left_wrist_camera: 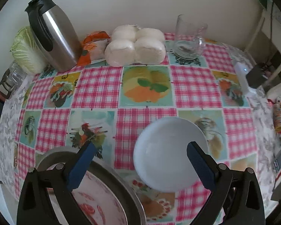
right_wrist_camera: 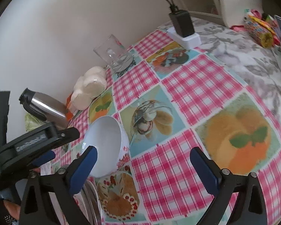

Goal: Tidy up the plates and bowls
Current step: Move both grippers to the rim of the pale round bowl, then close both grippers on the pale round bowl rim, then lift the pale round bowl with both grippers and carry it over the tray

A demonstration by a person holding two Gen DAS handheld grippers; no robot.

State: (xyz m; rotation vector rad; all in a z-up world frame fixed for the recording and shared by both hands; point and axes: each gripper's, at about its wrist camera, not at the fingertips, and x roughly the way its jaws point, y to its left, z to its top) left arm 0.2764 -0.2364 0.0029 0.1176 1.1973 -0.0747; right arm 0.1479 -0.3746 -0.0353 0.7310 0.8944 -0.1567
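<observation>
A white bowl [left_wrist_camera: 168,153] with a red floral outside stands on the checked tablecloth; it also shows in the right wrist view [right_wrist_camera: 106,142]. My left gripper [left_wrist_camera: 140,159] is open just above and in front of it, empty. A metal pan [left_wrist_camera: 121,193] holding a red-patterned plate [left_wrist_camera: 97,202] sits at the near left, under my left finger. My right gripper [right_wrist_camera: 144,165] is open and empty, with the bowl beside its left finger [right_wrist_camera: 84,166]. The plate stack's edge [right_wrist_camera: 91,196] shows at the bottom of the right wrist view.
Along the wall stand a steel thermos jug [left_wrist_camera: 52,35], a pack of white buns [left_wrist_camera: 136,46], a glass mug [left_wrist_camera: 189,37] and a cabbage [left_wrist_camera: 26,52]. A charger on a white power strip [right_wrist_camera: 183,31] and snack packets [right_wrist_camera: 260,31] lie at the right.
</observation>
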